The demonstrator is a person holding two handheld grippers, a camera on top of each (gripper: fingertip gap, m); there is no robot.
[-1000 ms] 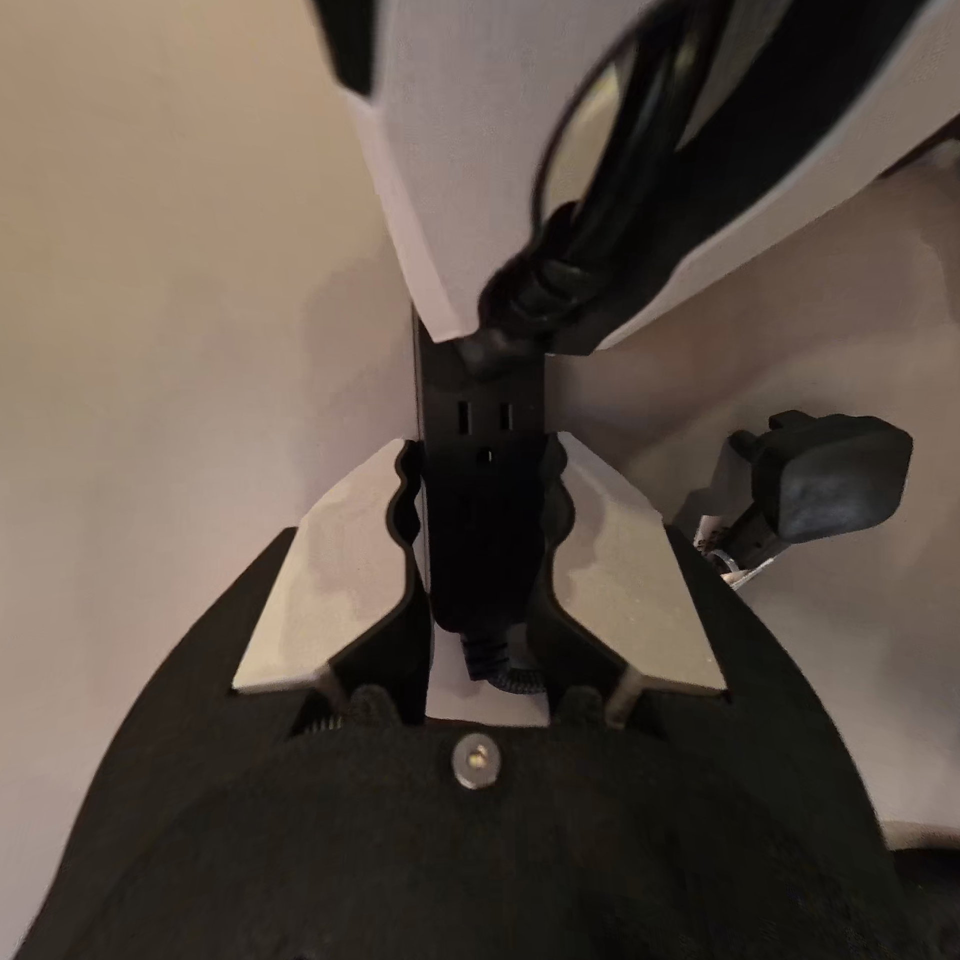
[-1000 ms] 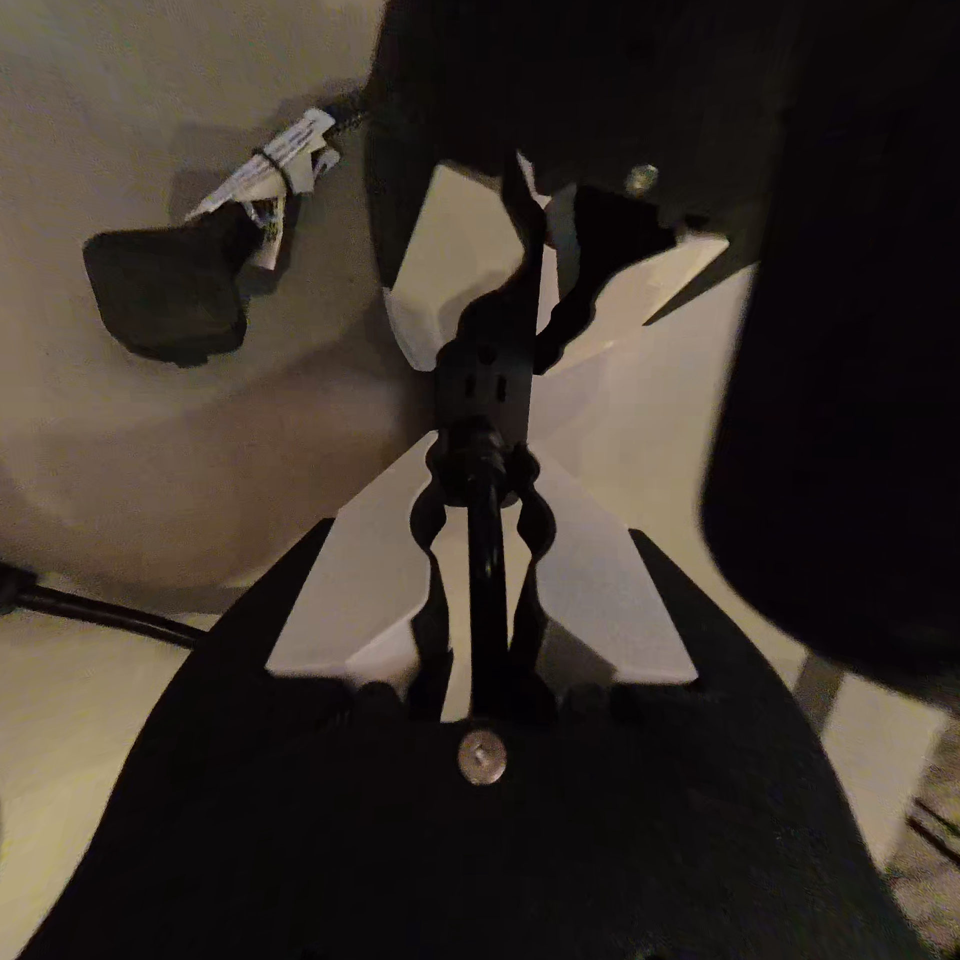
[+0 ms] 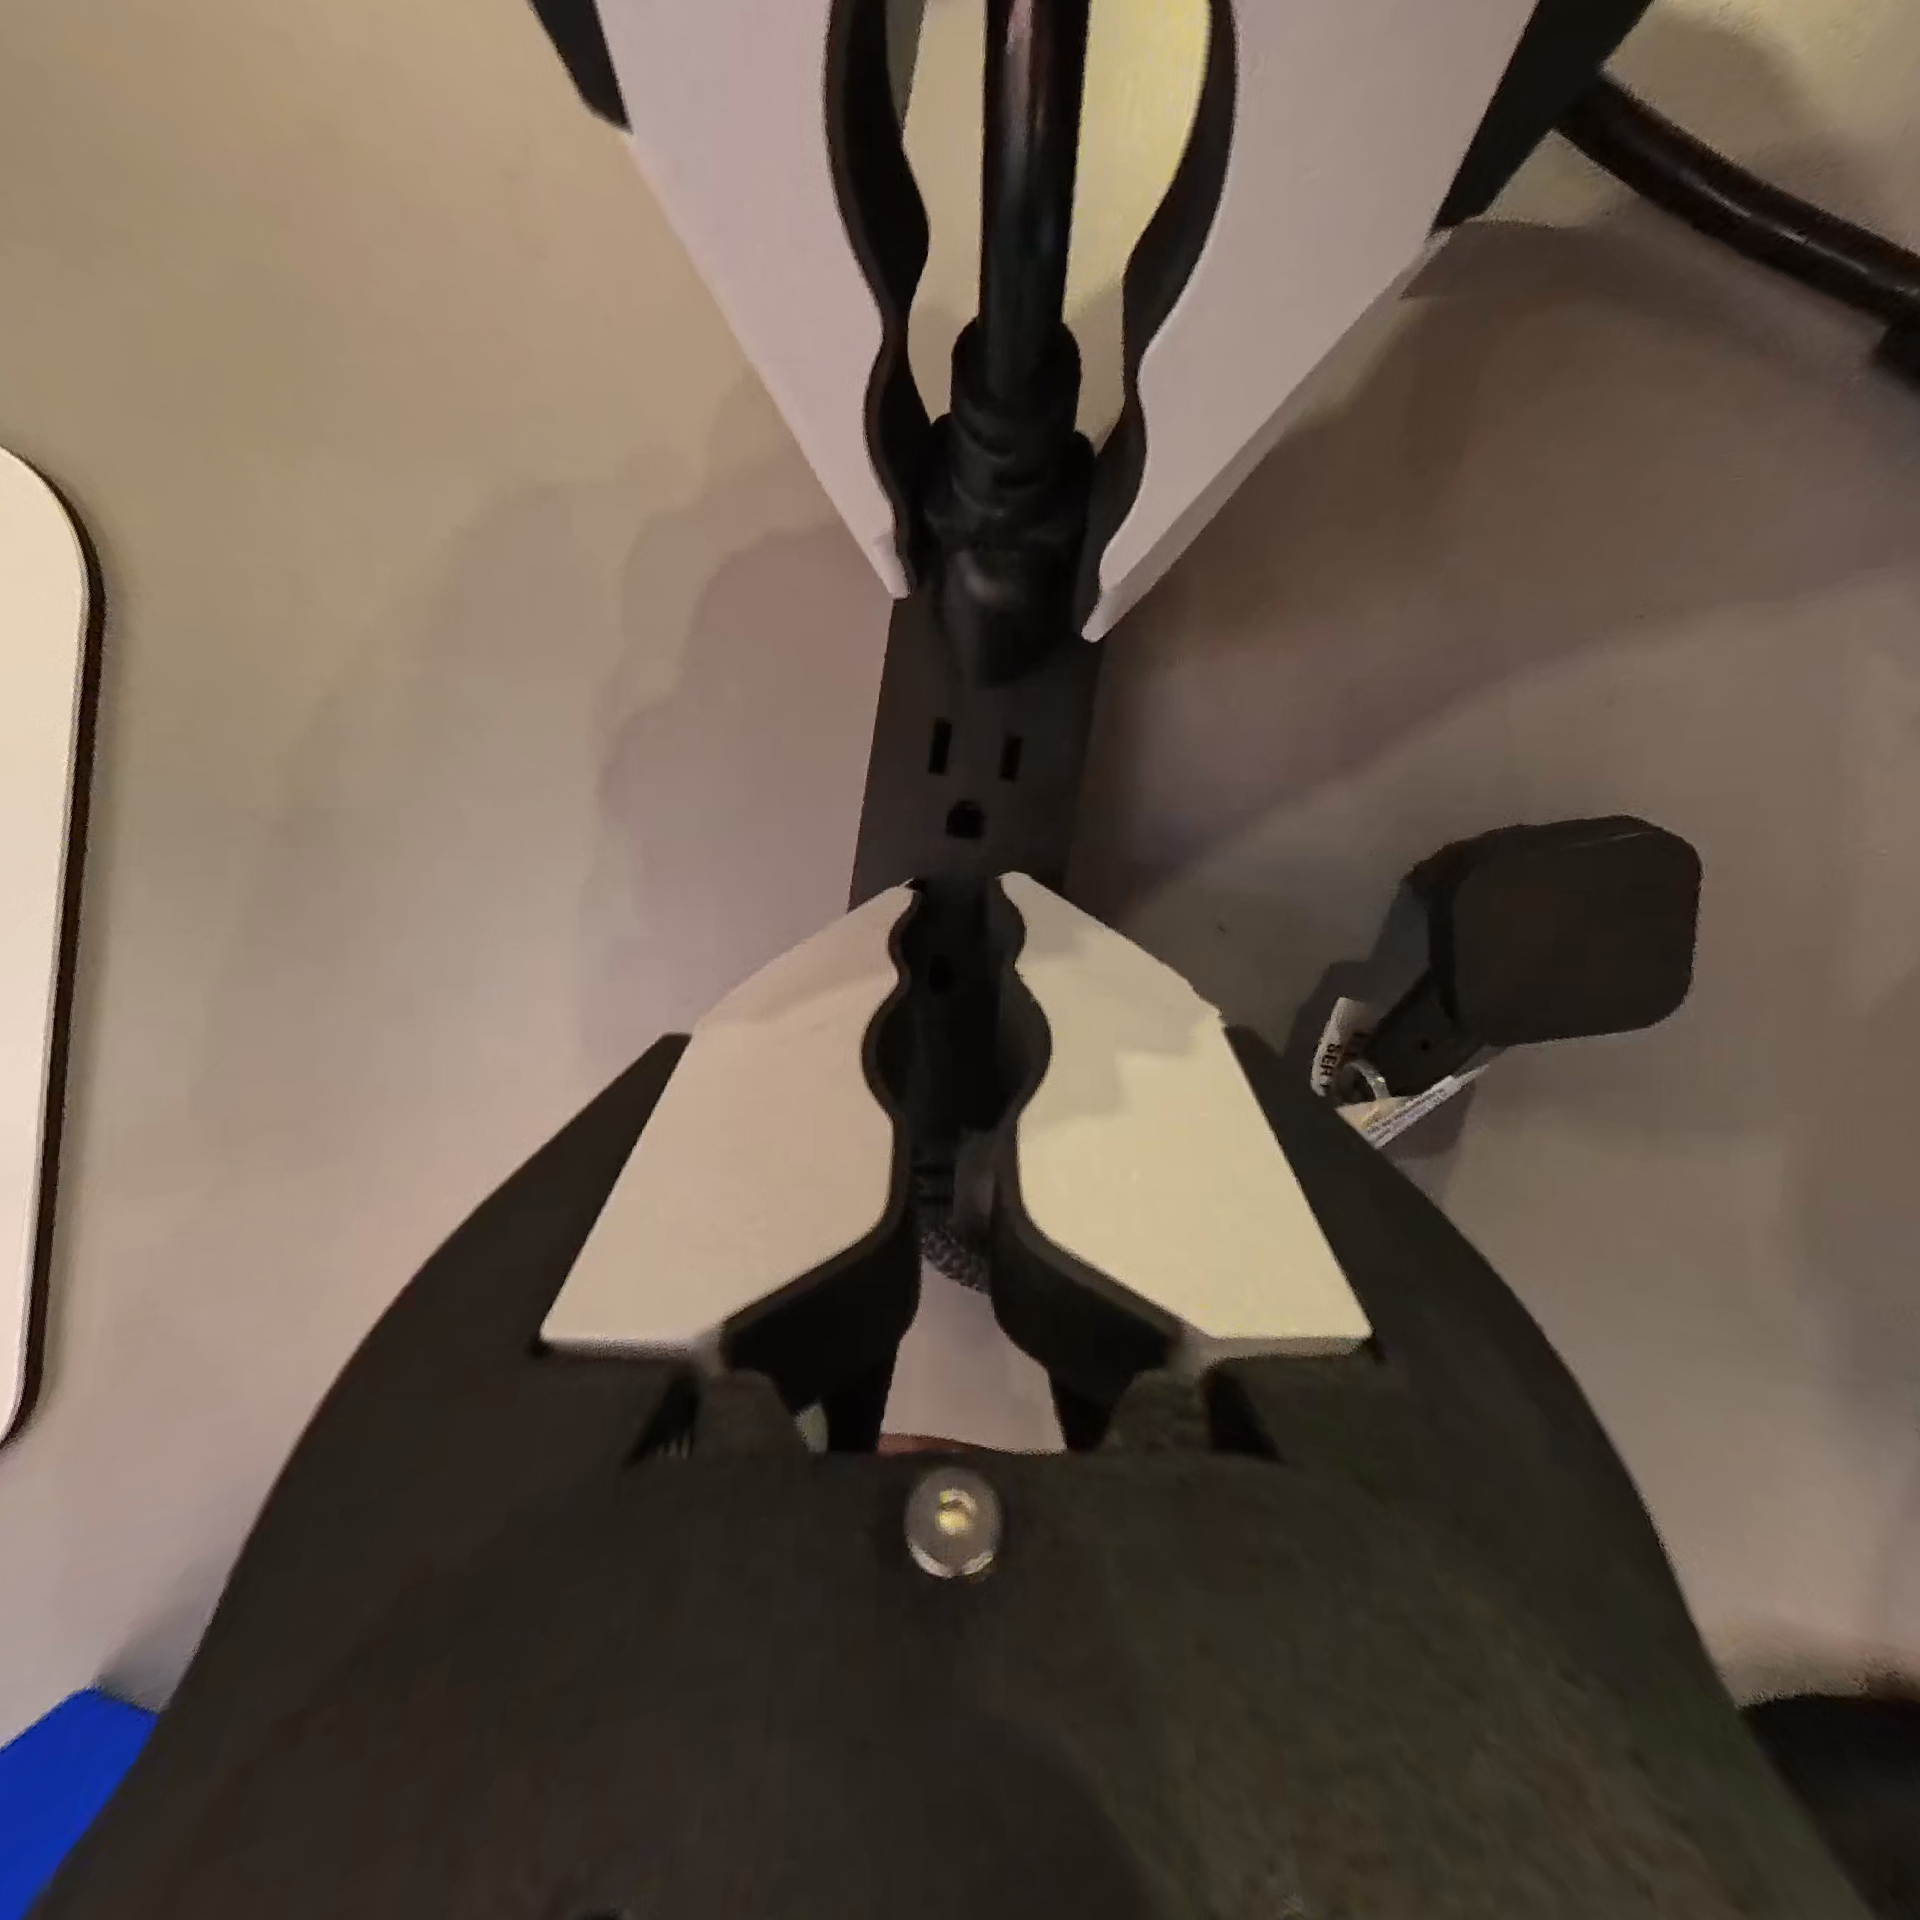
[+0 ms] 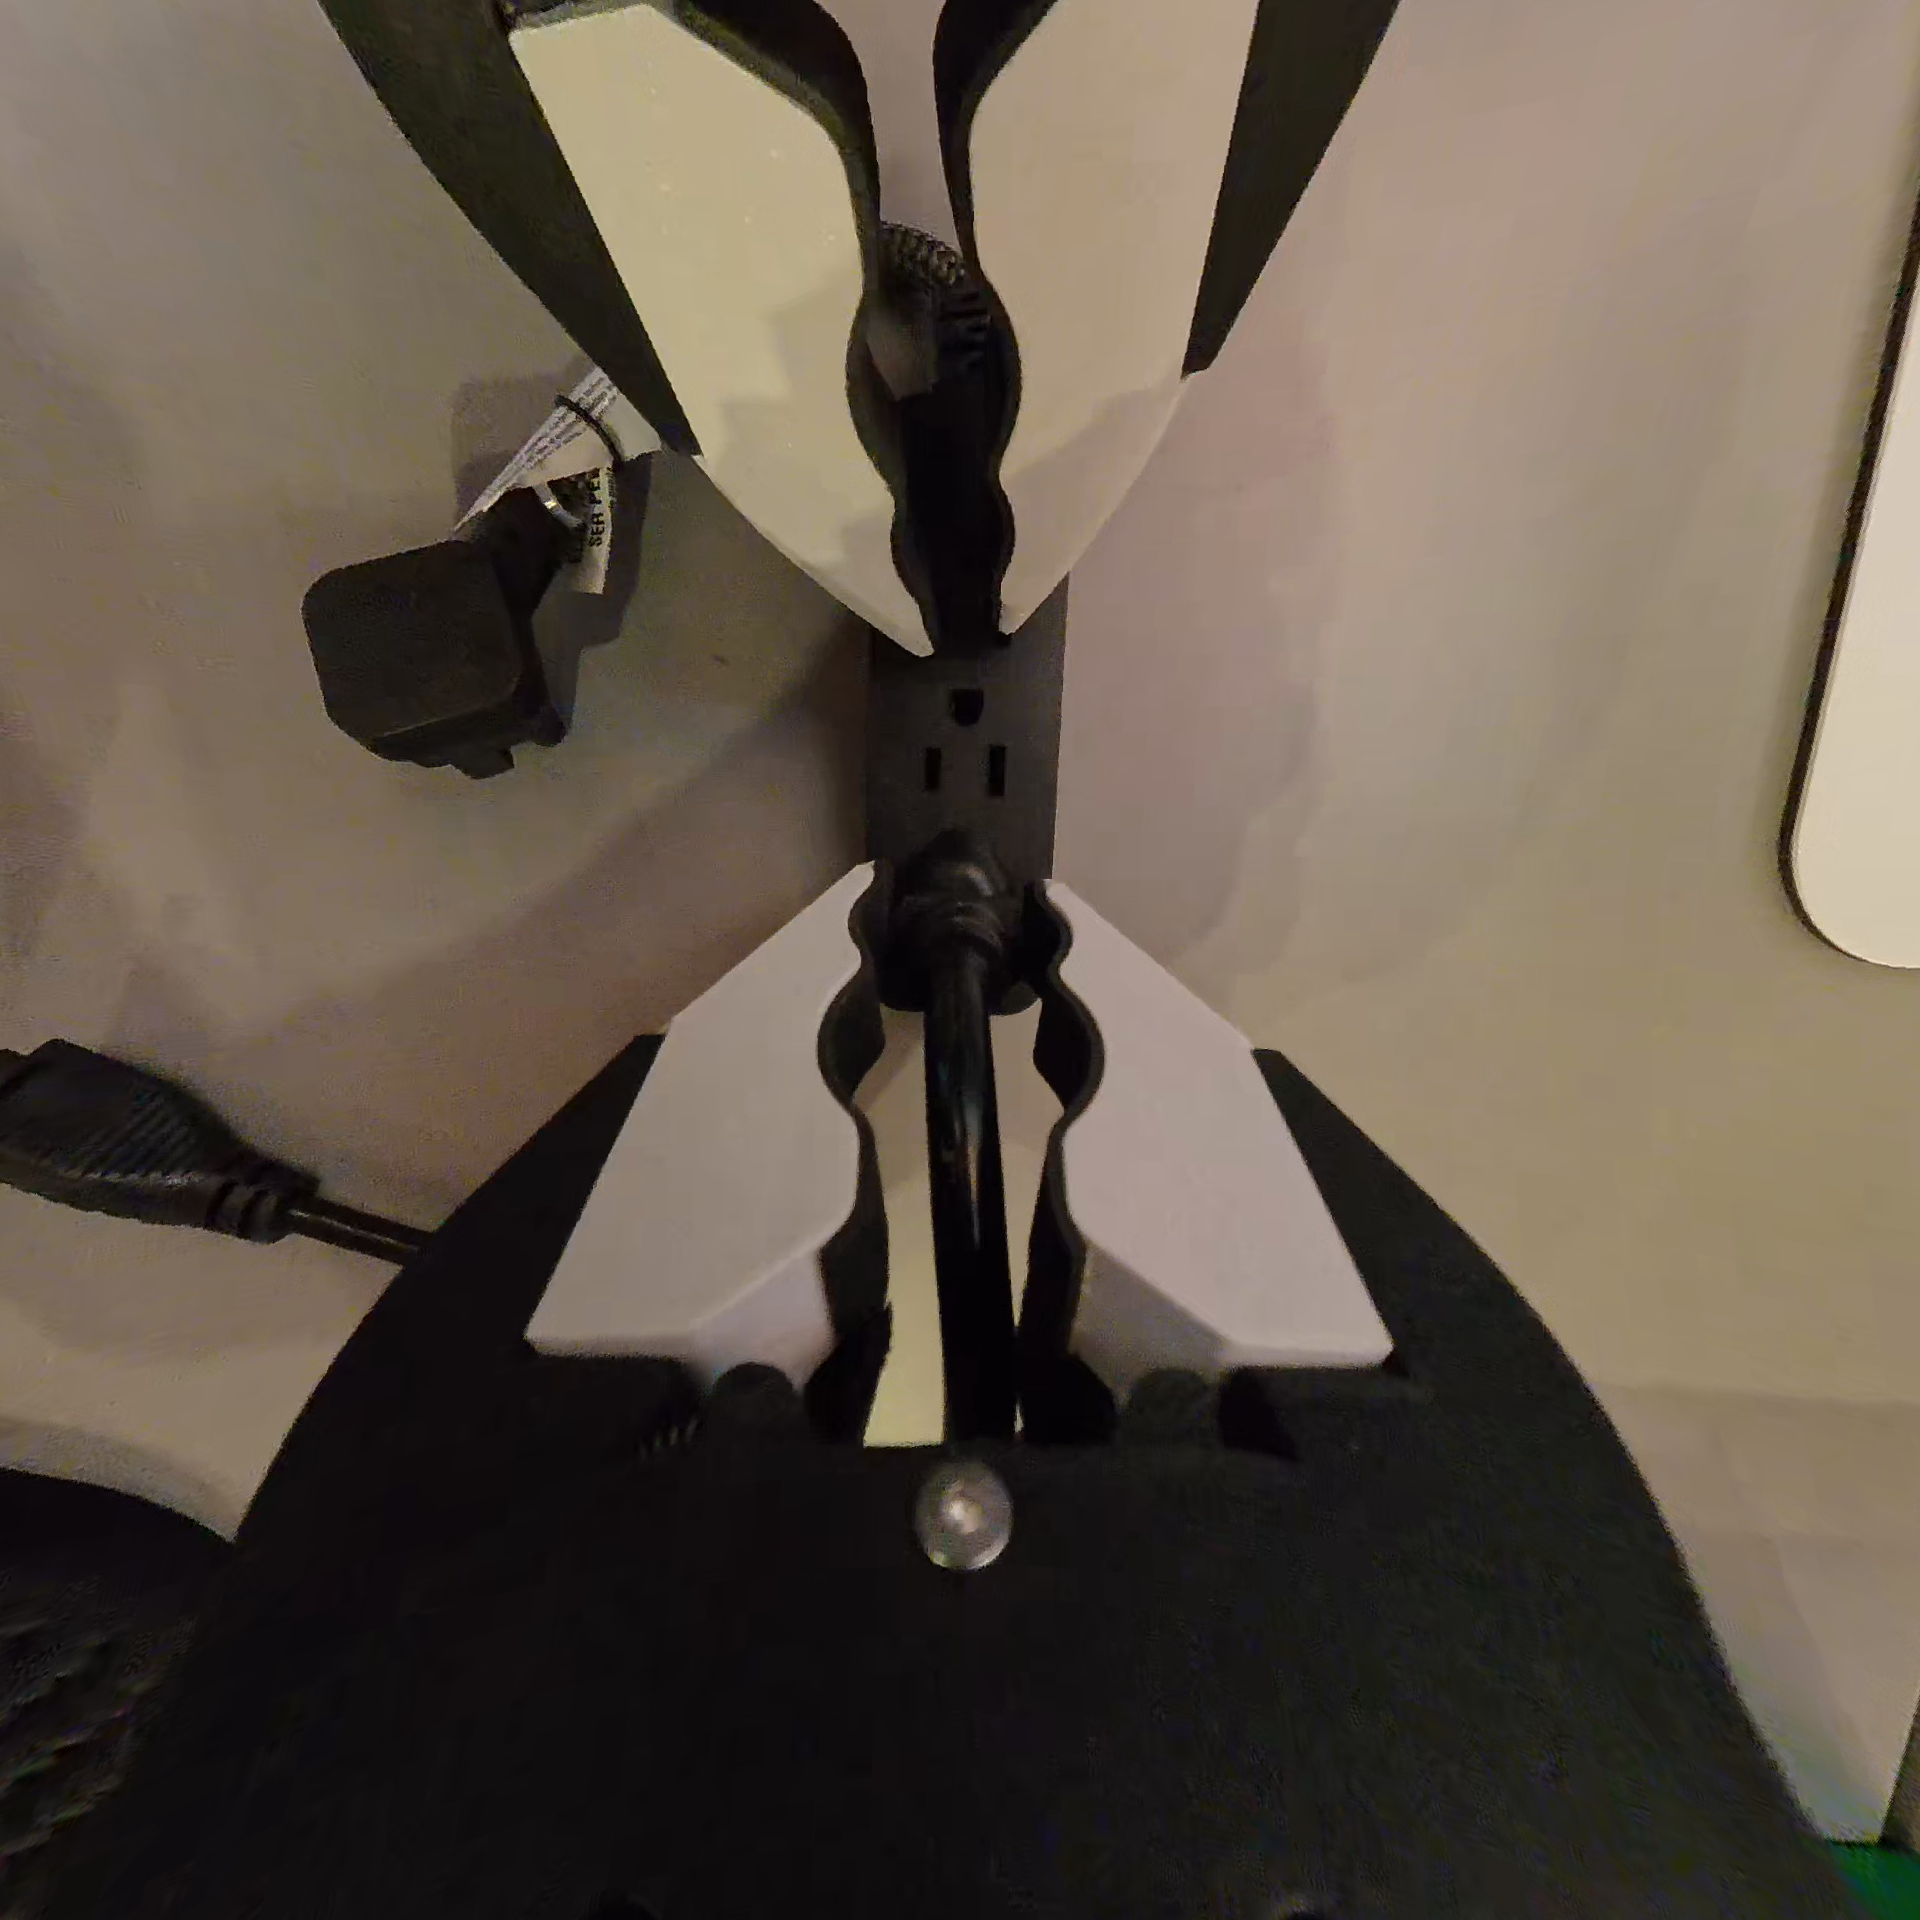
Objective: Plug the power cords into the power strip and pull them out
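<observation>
A black power strip (image 3: 977,769) lies on the pale table with one empty socket showing between the two grippers. My left gripper (image 3: 956,896) is shut on the strip's near end, where its braided cord (image 3: 951,1242) leaves. My right gripper (image 4: 951,896) is shut on a black plug (image 4: 951,914) that stands in the strip (image 4: 966,748) next to the empty socket. The plug's cord (image 4: 966,1143) runs back between the fingers. In the left wrist view the right gripper (image 3: 992,613) faces me, and in the right wrist view the left gripper (image 4: 961,636) does.
A flat black plug with white tags (image 3: 1548,935) lies loose beside the strip; it also shows in the right wrist view (image 4: 426,665). Another black cord connector (image 4: 125,1143) lies at the left. A white board with a dark rim (image 4: 1860,623) lies to the side. The tips of one gripper are about 5 cm away from the tips of the other.
The right gripper has swung from a tilt to straight in line with the strip, still on the plug. My left fingers now stand closer together on the strip's end.
</observation>
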